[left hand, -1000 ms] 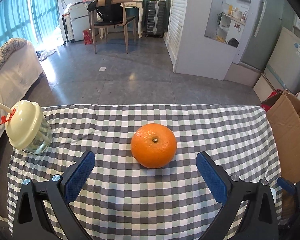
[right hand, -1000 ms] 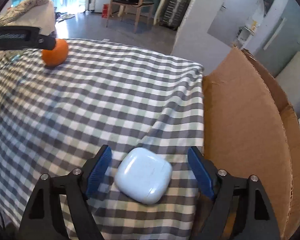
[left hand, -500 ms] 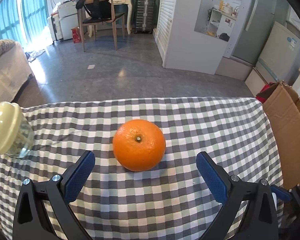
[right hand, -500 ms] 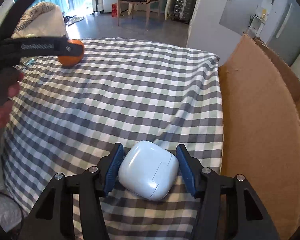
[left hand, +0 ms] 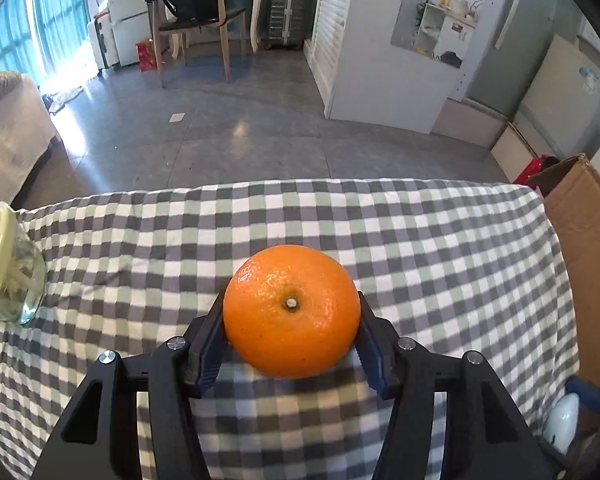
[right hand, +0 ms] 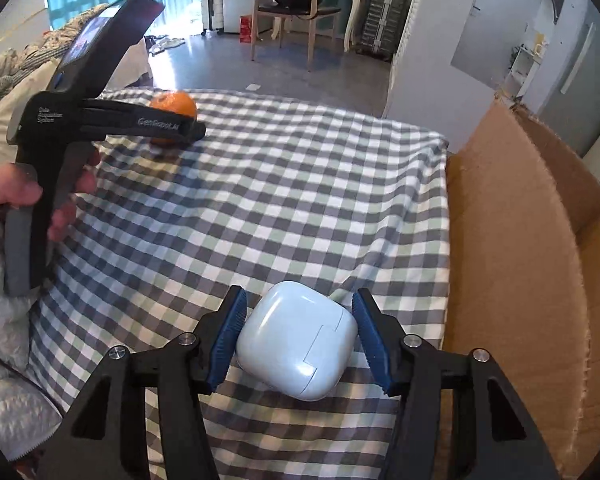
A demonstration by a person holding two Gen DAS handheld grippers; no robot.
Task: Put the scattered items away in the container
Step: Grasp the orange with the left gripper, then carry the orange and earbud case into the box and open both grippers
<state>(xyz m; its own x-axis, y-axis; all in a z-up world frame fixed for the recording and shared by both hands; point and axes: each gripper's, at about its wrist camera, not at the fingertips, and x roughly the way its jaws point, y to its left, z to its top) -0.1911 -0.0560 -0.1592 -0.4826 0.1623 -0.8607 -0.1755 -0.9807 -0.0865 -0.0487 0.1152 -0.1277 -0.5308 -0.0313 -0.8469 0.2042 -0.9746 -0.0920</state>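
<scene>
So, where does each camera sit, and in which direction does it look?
Left wrist: on the left gripper, facing across the checked table into the room; its fingers clamp the orange.
Right wrist: on the right gripper, facing along the table beside the cardboard box; its fingers flank the white earbud case; the person's left hand shows.
Shared: orange, table, box, case.

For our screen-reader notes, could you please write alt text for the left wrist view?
The left tool is shut on an orange over a checked tablecloth. A lidded glass jar sits at the left edge, a cardboard box at the right.
</scene>
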